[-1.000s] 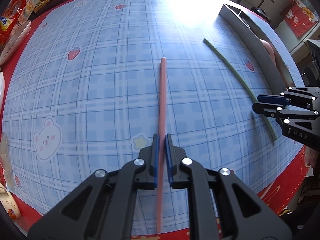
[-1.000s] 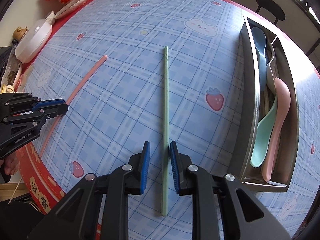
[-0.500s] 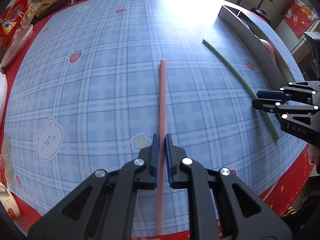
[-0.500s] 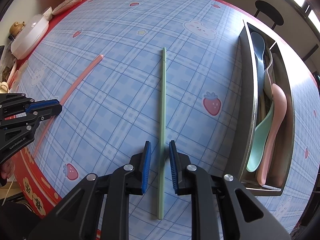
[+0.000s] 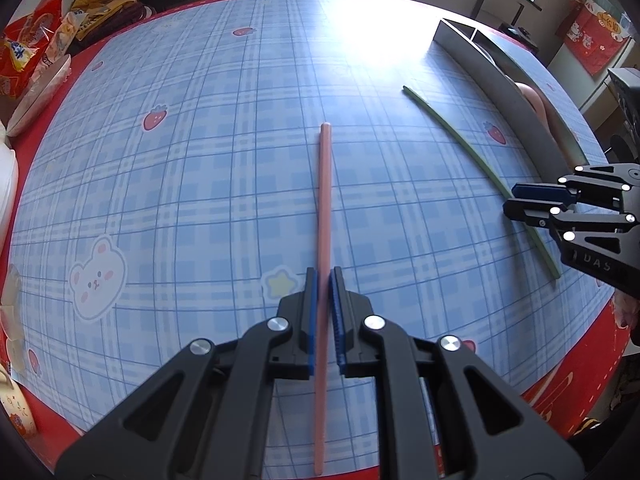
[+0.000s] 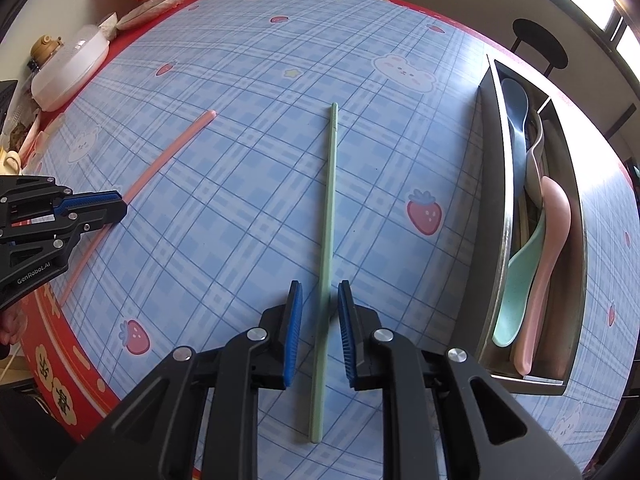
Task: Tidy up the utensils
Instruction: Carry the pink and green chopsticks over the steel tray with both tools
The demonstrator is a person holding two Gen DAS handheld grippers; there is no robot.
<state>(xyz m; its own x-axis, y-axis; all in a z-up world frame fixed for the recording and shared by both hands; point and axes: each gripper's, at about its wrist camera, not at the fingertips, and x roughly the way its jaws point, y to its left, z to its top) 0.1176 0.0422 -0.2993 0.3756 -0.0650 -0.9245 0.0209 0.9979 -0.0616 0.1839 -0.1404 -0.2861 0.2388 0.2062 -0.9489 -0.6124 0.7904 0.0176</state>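
My left gripper (image 5: 323,280) is shut on a long pink chopstick (image 5: 325,200) that points away over the blue checked tablecloth. The pink chopstick also shows in the right wrist view (image 6: 172,148), with the left gripper (image 6: 116,208) at the left edge. My right gripper (image 6: 319,296) is open, its blue pads on either side of a green chopstick (image 6: 329,200) that lies on the cloth. The green chopstick (image 5: 460,136) and right gripper (image 5: 516,200) show at the right of the left wrist view.
A metal utensil tray (image 6: 494,208) at the right holds blue, green and pink spoons (image 6: 544,248). Snack bags (image 5: 24,52) and a white lidded container (image 6: 68,68) sit at the far left edge. A black stool (image 6: 540,46) stands beyond the table.
Both views have pulled back and up a little from the table. The right gripper's jaws have widened slightly around the green chopstick. The left gripper stays shut on the pink one.
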